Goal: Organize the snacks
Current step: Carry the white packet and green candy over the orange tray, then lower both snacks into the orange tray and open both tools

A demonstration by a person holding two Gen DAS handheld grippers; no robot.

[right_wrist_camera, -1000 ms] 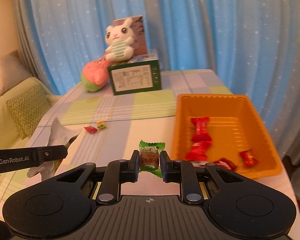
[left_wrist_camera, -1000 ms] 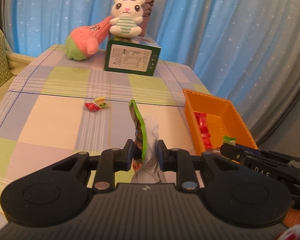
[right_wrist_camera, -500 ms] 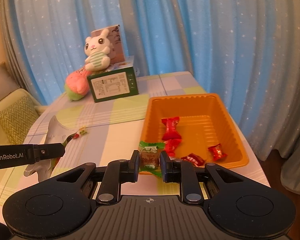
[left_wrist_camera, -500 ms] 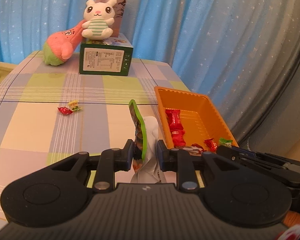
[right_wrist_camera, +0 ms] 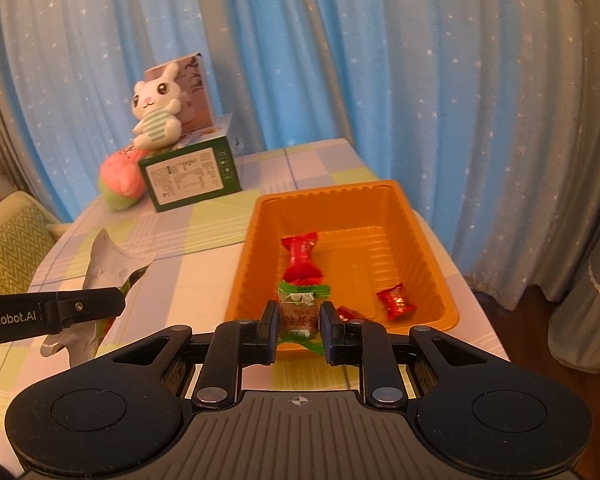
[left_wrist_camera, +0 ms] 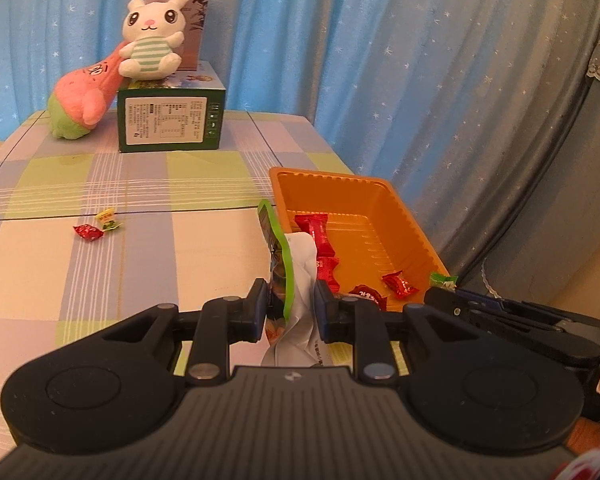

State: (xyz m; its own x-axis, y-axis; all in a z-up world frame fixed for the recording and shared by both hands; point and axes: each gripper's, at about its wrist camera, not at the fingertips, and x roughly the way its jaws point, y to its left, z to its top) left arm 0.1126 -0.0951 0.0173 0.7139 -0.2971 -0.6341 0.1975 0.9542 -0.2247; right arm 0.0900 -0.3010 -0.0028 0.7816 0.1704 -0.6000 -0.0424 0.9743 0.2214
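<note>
Blue starry curtains behind, and the green-wrapped candy (right_wrist_camera: 299,317) is pinched tight in the right hand-held gripper (right_wrist_camera: 299,326), poised over the near rim of the orange plastic tray (right_wrist_camera: 428,240), likely for dropping in. Left hand-held gripper (left_wrist_camera: 290,310) clamps a crumpled green-edged snack bag (left_wrist_camera: 290,280) above the counter (left_wrist_camera: 140,272), beside the tray's left edge.

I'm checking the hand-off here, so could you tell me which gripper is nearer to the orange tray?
Right. The right gripper, shut on a green candy, sits at the orange tray's near rim. The left gripper, shut on a snack bag, is beside the tray's left side.
</note>
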